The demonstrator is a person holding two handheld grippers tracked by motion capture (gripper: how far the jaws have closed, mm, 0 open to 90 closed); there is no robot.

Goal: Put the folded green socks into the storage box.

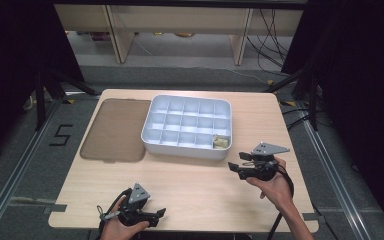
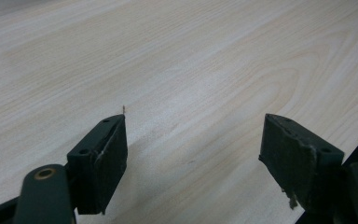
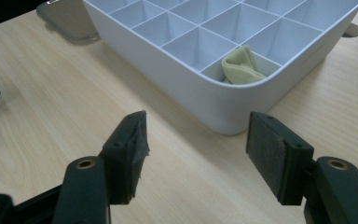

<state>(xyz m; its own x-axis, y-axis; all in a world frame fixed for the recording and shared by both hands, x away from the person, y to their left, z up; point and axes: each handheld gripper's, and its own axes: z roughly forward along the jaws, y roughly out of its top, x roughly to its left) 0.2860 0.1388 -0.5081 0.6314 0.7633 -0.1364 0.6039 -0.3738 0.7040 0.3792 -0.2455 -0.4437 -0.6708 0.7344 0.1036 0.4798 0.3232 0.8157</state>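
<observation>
A white organiser box (image 1: 187,126) with several compartments stands in the middle of the wooden table (image 1: 190,180). A folded pale yellow cloth (image 1: 221,142) lies in its near right corner compartment, also seen as the cloth (image 3: 240,65) in the right gripper view. My right gripper (image 1: 236,166) is open and empty, just off the box's near right corner (image 3: 233,112). My left gripper (image 1: 161,214) is open and empty near the table's front edge, over bare wood (image 2: 182,84).
A translucent brown lid (image 1: 115,130) lies flat on the table left of the box. The table stands on grey floor with a "5" mark (image 1: 60,135) at the left; shelf legs and cables are behind.
</observation>
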